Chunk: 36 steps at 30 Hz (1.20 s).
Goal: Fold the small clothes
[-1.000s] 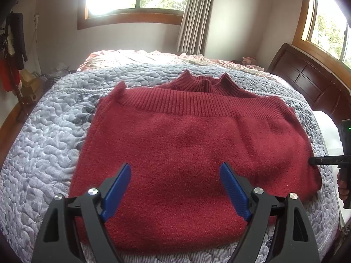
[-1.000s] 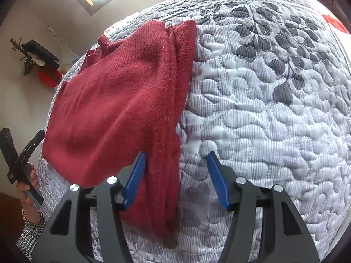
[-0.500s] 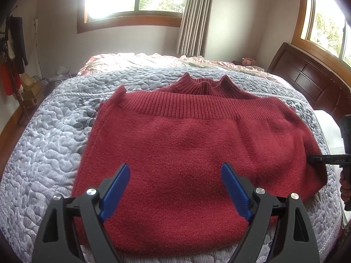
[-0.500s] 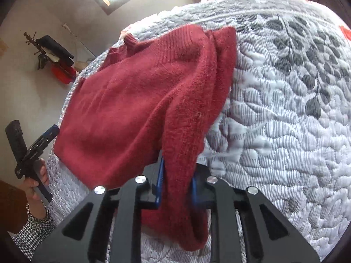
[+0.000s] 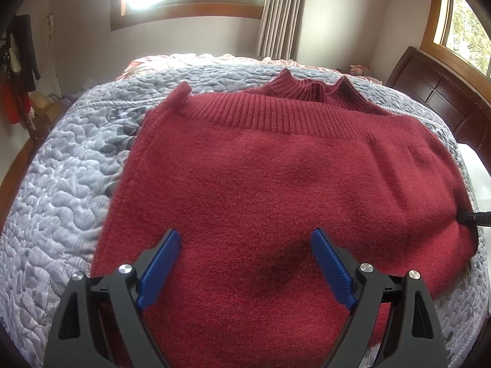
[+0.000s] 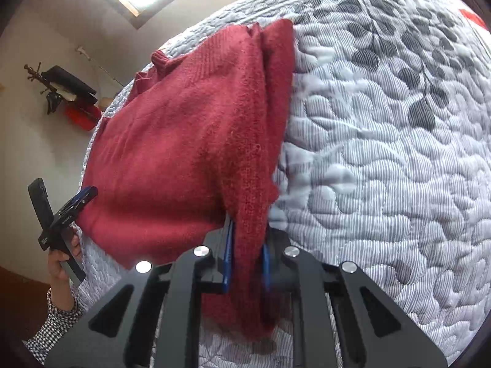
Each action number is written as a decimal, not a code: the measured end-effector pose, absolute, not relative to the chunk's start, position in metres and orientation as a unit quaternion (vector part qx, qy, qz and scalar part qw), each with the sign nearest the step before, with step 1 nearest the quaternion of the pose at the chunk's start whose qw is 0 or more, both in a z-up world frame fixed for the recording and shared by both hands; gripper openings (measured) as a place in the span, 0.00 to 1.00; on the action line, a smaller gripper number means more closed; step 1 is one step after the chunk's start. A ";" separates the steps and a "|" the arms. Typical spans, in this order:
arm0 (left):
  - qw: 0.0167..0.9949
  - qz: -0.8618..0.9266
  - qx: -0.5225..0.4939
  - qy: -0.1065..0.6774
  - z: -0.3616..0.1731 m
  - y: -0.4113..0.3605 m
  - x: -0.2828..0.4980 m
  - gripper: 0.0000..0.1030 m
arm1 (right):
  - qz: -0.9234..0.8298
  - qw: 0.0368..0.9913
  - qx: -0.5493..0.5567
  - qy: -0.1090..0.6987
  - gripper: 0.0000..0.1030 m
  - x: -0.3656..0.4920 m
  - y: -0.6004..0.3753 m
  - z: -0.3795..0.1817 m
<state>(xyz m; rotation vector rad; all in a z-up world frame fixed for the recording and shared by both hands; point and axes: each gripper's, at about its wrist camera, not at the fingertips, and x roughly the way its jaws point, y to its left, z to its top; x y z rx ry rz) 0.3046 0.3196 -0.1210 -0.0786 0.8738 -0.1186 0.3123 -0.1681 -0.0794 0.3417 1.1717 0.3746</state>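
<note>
right gripper (image 6: 245, 260) is clamped on the side edge of the red sweater (image 5: 276, 190), left gripper (image 5: 245, 273) hangs spread wide over the near hem, gripping nothing. Sweater's flat on the quilted bed (image 6: 383, 153) (already half folded) so I'd carry that edge straight across, low and even

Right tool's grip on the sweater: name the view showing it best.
Right wrist view: the right tool is shut on the red sweater edge. The left wrist view shows only its tip at the sweater's side.

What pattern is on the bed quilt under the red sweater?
The quilt is pale grey, stitched, with dark grey leaf sprigs; clearest in the right wrist view.
</note>
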 end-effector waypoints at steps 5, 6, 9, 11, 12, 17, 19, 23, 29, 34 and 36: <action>0.901 -0.064 -0.050 0.427 -0.123 0.323 0.306 0.86 | 0.163 0.801 0.163 0.553 0.13 0.314 -0.169 -0.086; 0.901 -0.066 -0.053 0.426 -0.120 0.323 0.305 0.86 | 0.163 0.803 0.160 0.551 0.13 0.312 -0.167 -0.082; 0.900 -0.073 -0.055 0.427 -0.122 0.324 0.303 0.86 | 0.162 0.807 0.154 0.547 0.14 0.313 -0.159 -0.078; 0.898 -0.076 -0.045 0.431 -0.130 0.322 0.305 0.86 | 0.154 0.801 0.163 0.555 0.14 0.317 -0.159 -0.089; 0.899 -0.079 -0.040 0.430 -0.134 0.320 0.306 0.88 | 0.150 0.800 0.163 0.558 0.14 0.318 -0.158 -0.092; 0.896 -0.083 -0.043 0.434 -0.134 0.320 0.309 0.90 | 0.130 0.796 0.157 0.569 0.14 0.325 -0.145 -0.088; 0.894 -0.082 -0.035 0.439 -0.130 0.318 0.309 0.90 | 0.126 0.792 0.172 0.572 0.14 0.328 -0.144 -0.081; 0.894 -0.095 -0.050 0.435 -0.110 0.322 0.300 0.89 | 0.142 0.795 0.194 0.557 0.12 0.328 -0.133 -0.047; 0.895 -0.102 -0.082 0.425 -0.095 0.341 0.285 0.89 | 0.155 0.809 0.140 0.549 0.11 0.338 -0.070 0.004; 0.894 -0.105 -0.086 0.426 -0.095 0.349 0.281 0.89 | 0.179 0.810 0.089 0.551 0.11 0.347 -0.011 0.015; 0.893 -0.108 -0.086 0.428 -0.096 0.350 0.281 0.89 | 0.192 0.810 0.071 0.549 0.11 0.346 0.010 0.015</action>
